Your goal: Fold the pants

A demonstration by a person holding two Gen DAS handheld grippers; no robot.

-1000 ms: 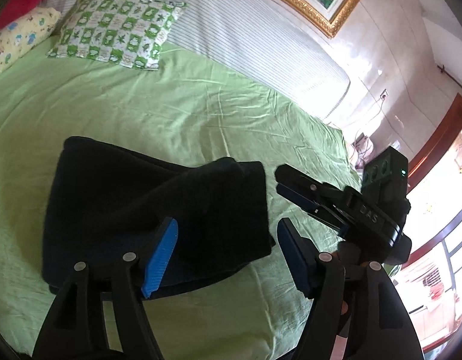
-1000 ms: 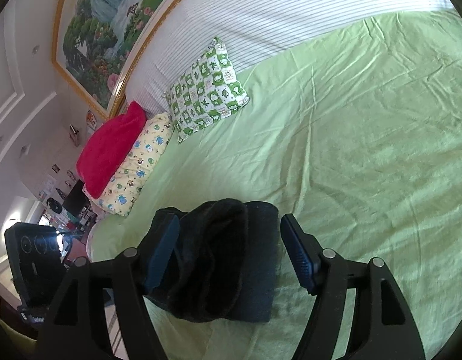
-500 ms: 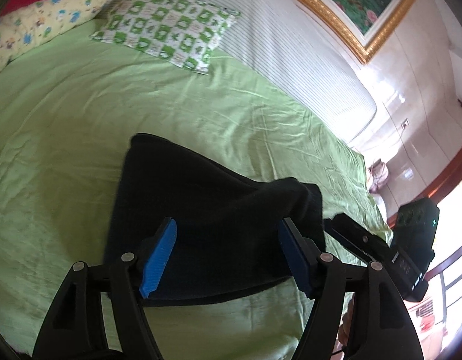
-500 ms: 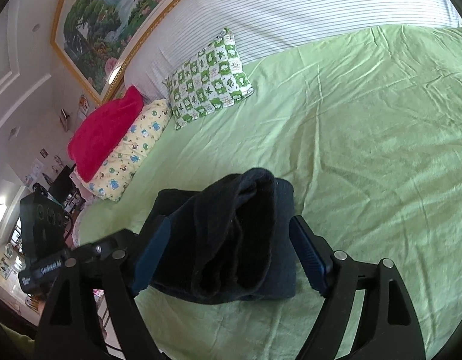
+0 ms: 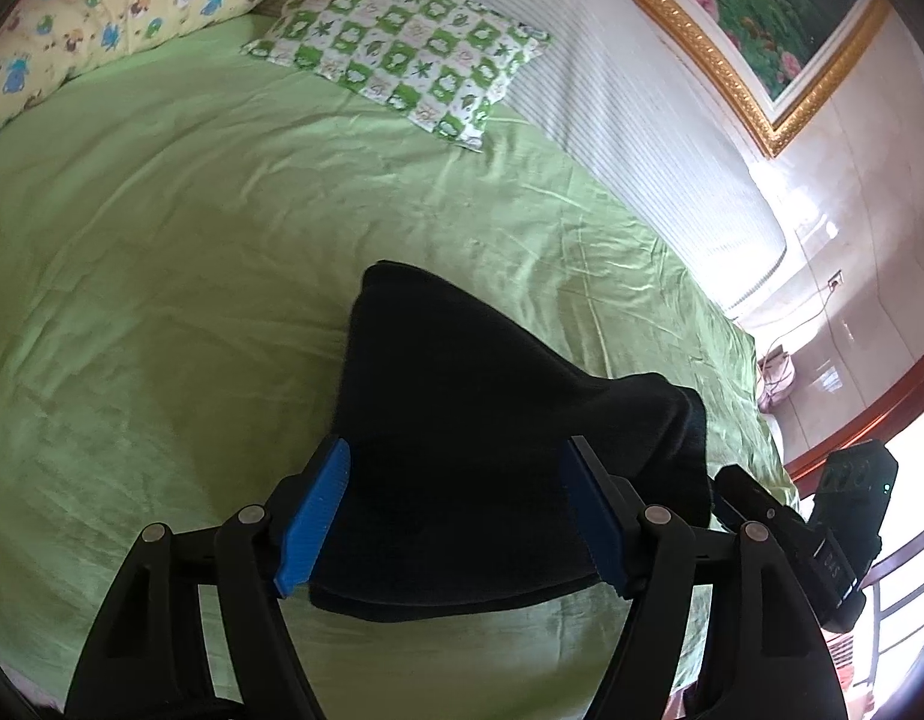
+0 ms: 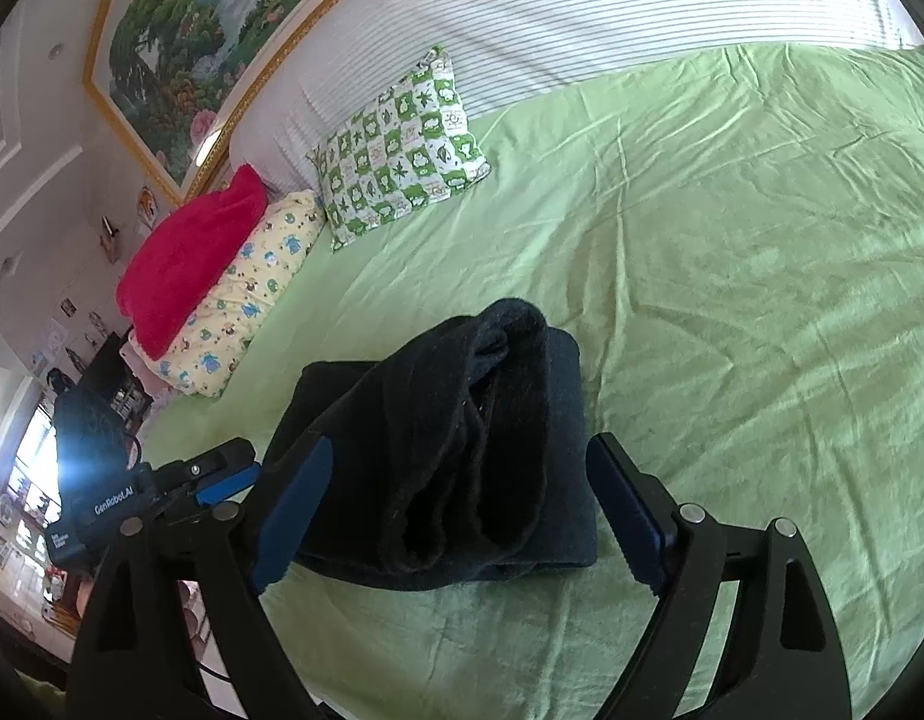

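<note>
The black pants (image 5: pixel 486 432) lie folded in a thick bundle on the green bedsheet (image 5: pixel 162 252). In the right wrist view the pants (image 6: pixel 462 456) show a rolled, humped top layer over a flat lower layer. My left gripper (image 5: pixel 456 516) is open, its blue pads on either side of the bundle's near edge. My right gripper (image 6: pixel 462 504) is open and straddles the bundle's other end. The right gripper also shows in the left wrist view (image 5: pixel 786 540), at the bundle's right end; the left gripper shows in the right wrist view (image 6: pixel 222 474), at its left.
A green-checked pillow (image 5: pixel 396 42), a yellow patterned pillow (image 5: pixel 102 18) and a red pillow (image 6: pixel 186 264) lie at the head of the bed by the striped headboard (image 6: pixel 582 18). The bed's near edge (image 6: pixel 402 672) runs just below the grippers.
Both grippers have moved in toward the pants, which now sit between the open fingers of each. The bundle appears nearer and more centred in both views.
</note>
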